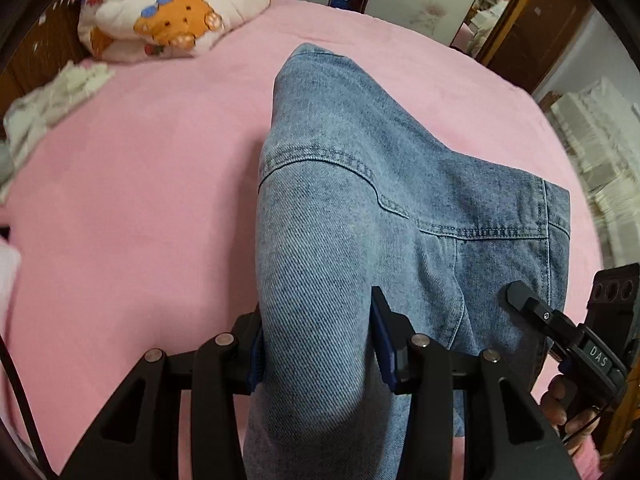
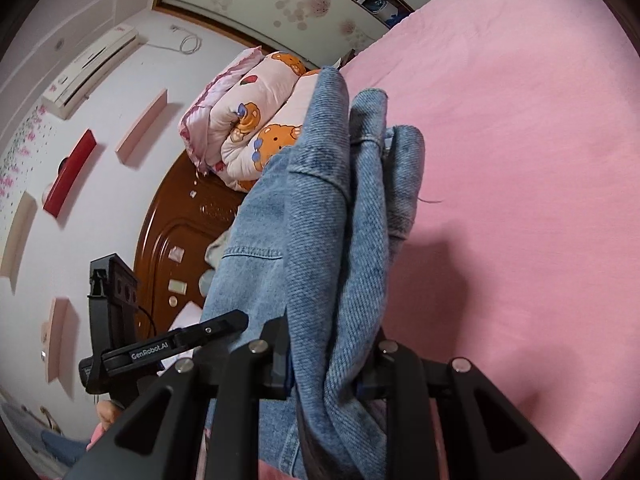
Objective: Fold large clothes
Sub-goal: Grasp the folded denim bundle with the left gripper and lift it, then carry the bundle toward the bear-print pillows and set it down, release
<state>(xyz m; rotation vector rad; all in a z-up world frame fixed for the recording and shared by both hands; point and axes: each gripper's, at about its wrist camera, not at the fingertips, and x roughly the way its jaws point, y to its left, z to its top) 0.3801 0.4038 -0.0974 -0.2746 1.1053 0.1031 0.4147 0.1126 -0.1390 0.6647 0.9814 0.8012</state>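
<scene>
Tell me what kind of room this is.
Most likely a home bedroom. A bed with a pink sheet fills both views, a folded bear-print quilt lies at its far end, and a wall air conditioner hangs above a carved wooden headboard.

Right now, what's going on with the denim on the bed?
A person is handling a blue denim garment over a bed with a pink sheet, one handheld tool per hand. The left tool is clamped on a thick fold of the denim, and the right tool is clamped on a bunched part of it. The denim hangs bunched between them, not yet laid flat or folded. A folded bear-print quilt sits at the far end of the bed.
</scene>
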